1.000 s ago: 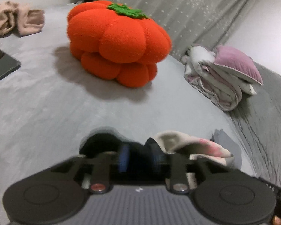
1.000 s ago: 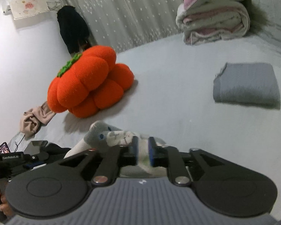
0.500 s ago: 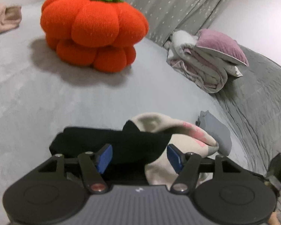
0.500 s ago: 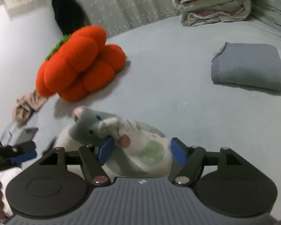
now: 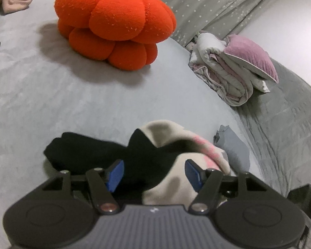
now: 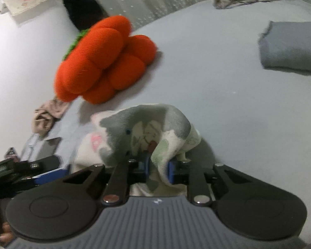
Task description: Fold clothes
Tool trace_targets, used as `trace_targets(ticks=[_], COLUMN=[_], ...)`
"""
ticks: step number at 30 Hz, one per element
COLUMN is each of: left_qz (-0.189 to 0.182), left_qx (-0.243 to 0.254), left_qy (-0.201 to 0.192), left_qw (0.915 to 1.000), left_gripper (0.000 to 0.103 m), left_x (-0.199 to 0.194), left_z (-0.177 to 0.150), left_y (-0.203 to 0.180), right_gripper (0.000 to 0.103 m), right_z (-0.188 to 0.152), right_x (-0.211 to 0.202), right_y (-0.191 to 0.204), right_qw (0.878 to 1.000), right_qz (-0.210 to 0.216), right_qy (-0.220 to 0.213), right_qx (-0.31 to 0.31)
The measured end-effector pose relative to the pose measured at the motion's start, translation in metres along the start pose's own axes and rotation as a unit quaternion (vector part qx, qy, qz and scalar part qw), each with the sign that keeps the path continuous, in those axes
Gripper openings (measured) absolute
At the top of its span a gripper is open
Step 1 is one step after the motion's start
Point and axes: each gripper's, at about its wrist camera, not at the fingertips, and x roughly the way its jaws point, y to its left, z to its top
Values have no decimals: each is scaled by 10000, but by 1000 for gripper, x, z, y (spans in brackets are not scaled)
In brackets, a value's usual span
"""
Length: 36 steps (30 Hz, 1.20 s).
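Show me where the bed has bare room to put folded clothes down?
The widest bare sheet lies between the orange pumpkin cushion, the folded grey cloth and the printed sock. It is crowded by the pinkish cloth and the dark flat things below it.

A pale grey fleece bed cover point(image 5: 76, 103) fills most of both frames. Grey curtains with small white specks point(image 5: 207, 6) hang at upper centre of the left view. A plain white wall point(image 6: 20, 47) occupies the upper left of the right view. Lighting is even and dim.
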Motion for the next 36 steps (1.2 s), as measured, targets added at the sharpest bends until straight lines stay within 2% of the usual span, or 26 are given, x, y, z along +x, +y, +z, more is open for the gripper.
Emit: trace_targets(ticks=[6,12,16,23,24,26,27,29,31,33,36], left_qz=[-4,40,164,-169,-196,-227,-228,-223,-169,-158,-168], left_qx=[-36,-210,-273,-456,-453,-467,-484,-481,-334,-77,324], left_qy=[-80,-39,79,183,186,184,179,179,174,55,-69], left_qw=[10000,9998,9995,9986,9986,9985,9984,9984,9991,9998,9993], left_gripper=[66,66,66,65,64,64,60,44,17,12,10], left_x=[-3,1,8,23,27,36,41,50,56,58,52], left_z=[2,5,6,8,8,7,7,4,0,-3,-6], left_y=[1,8,11,12,11,9,8,5,-1,-10,-24], right_gripper=[19,16,16,21,24,35,45,49,52,54,56], right_z=[-19,-50,-63,-53,-50,-45,-42,-34,-26,-20,-12], right_x=[-11,4,22,20,17,9,6,-2,-9,-17,-29], right_y=[42,71,73,69,67,63,60,53,49,40,25], right_qw=[9969,9837,9754,9775,9788,9815,9829,9851,9876,9913,9958], right_qz=[532,521,332,431,477,570,624,727,723,639,493], right_qy=[414,1334,1728,1678,1625,1514,1456,1342,1209,1015,721], right_qx=[-413,-1084,-1326,-1207,-1155,-1025,-940,-787,-691,-549,-261])
